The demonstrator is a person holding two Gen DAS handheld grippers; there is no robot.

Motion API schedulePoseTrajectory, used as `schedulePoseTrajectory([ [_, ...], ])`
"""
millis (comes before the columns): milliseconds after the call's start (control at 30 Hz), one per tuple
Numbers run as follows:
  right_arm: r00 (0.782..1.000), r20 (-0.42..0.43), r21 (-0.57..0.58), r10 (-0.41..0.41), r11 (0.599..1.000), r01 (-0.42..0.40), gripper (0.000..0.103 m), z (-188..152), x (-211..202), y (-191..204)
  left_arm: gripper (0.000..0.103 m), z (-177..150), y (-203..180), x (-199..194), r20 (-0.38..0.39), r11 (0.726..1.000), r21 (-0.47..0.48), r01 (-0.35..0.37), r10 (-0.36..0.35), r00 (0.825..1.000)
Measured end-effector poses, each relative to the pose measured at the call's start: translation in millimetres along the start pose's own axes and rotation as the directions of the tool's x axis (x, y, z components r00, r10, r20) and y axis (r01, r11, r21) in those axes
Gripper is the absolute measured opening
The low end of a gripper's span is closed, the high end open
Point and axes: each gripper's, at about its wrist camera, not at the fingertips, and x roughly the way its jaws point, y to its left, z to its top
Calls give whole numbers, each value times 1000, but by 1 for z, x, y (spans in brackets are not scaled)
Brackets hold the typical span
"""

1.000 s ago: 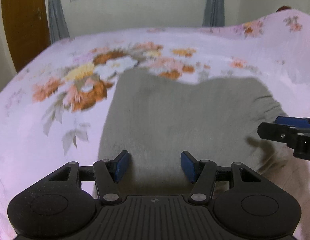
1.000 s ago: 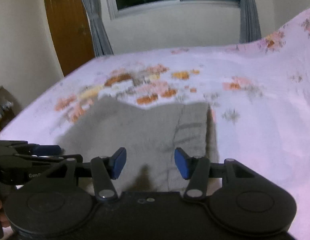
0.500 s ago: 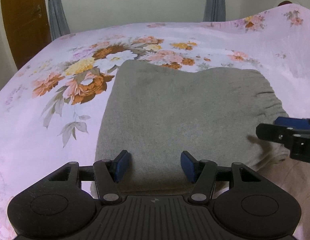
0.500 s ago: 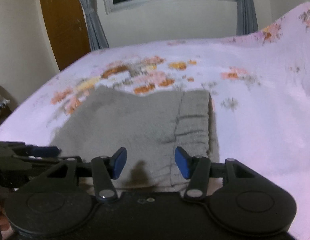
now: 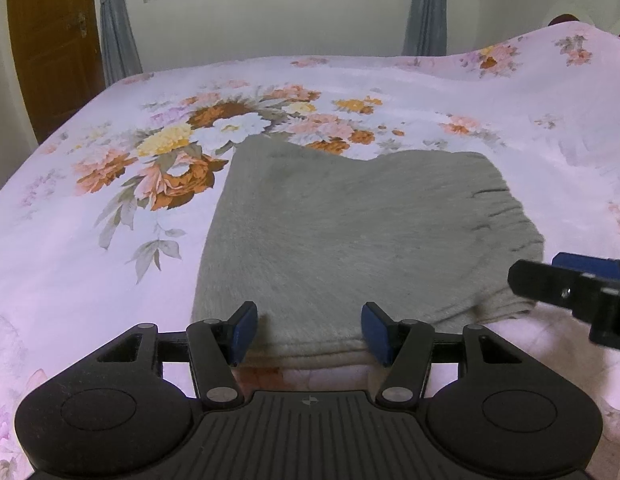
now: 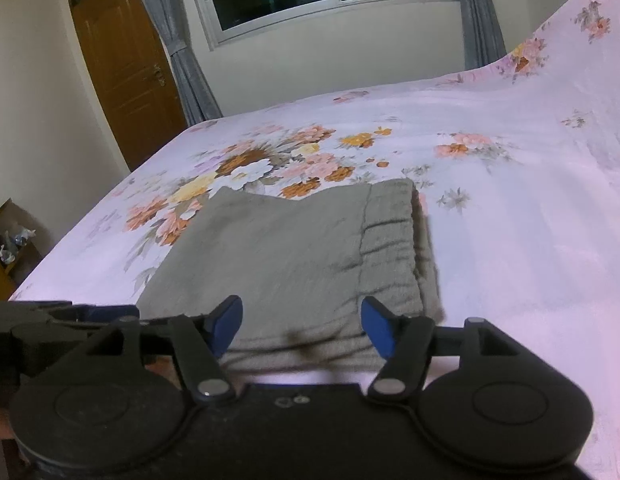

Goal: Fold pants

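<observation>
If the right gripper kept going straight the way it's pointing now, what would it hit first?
Most likely the folded grey pants on the floral bedsheet. The right gripper, jaws opening and empty, points down at their near edge, though depth is hard to judge.

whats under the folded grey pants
The grey pants lie folded on the floral bedsheet, which shows all round them. At the near edge stacked layers of the same grey cloth show. The sheet beneath the pants, and anything between the layers, is covered.
</observation>
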Motion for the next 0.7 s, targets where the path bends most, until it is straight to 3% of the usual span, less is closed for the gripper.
schedulePoseTrajectory([
  [267,1000,5,10,3,1000,-3,75,-5,-18,3,58,-4,-4,-22,15,1000,-2,-2,2,1000],
  [700,1000,9,16,5,1000,-5,75,-12,-28,5,59,-10,-7,-34,19,1000,-11,-2,2,1000],
])
